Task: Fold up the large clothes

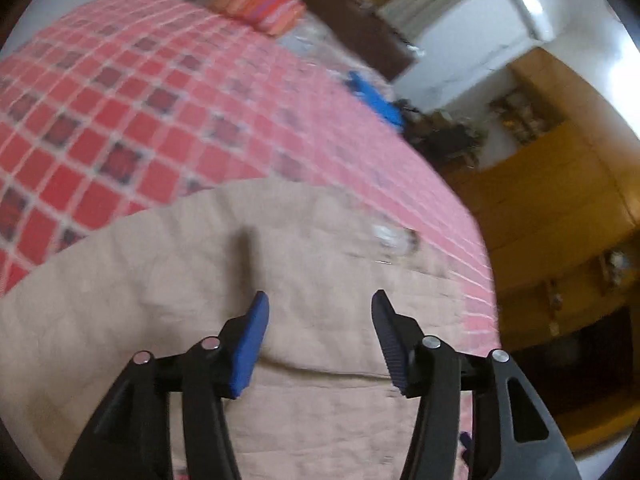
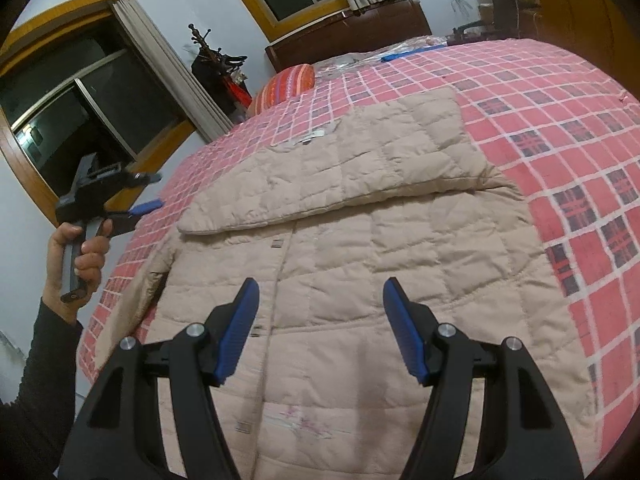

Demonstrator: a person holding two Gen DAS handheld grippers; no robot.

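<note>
A beige quilted jacket (image 2: 360, 240) lies spread front-up on a bed covered by a red checked spread (image 2: 560, 128). One sleeve (image 2: 340, 168) is folded across its upper part; the other sleeve (image 2: 148, 280) hangs at the bed's left edge. My right gripper (image 2: 321, 282) hovers open over the jacket's lower front, holding nothing. A hand holds my left gripper (image 2: 154, 191) up beyond the bed's left edge, clear of the cloth. In the blurred left wrist view, that gripper (image 1: 320, 296) is open and empty above the jacket (image 1: 280, 260).
A striped orange pillow (image 2: 288, 84) and a blue object (image 2: 412, 54) lie at the bed's far end by a dark headboard (image 2: 360, 28). Windows with curtains (image 2: 168, 68) and a coat stand (image 2: 216, 64) line the wall. A wooden cabinet (image 1: 560, 200) stands beside the bed.
</note>
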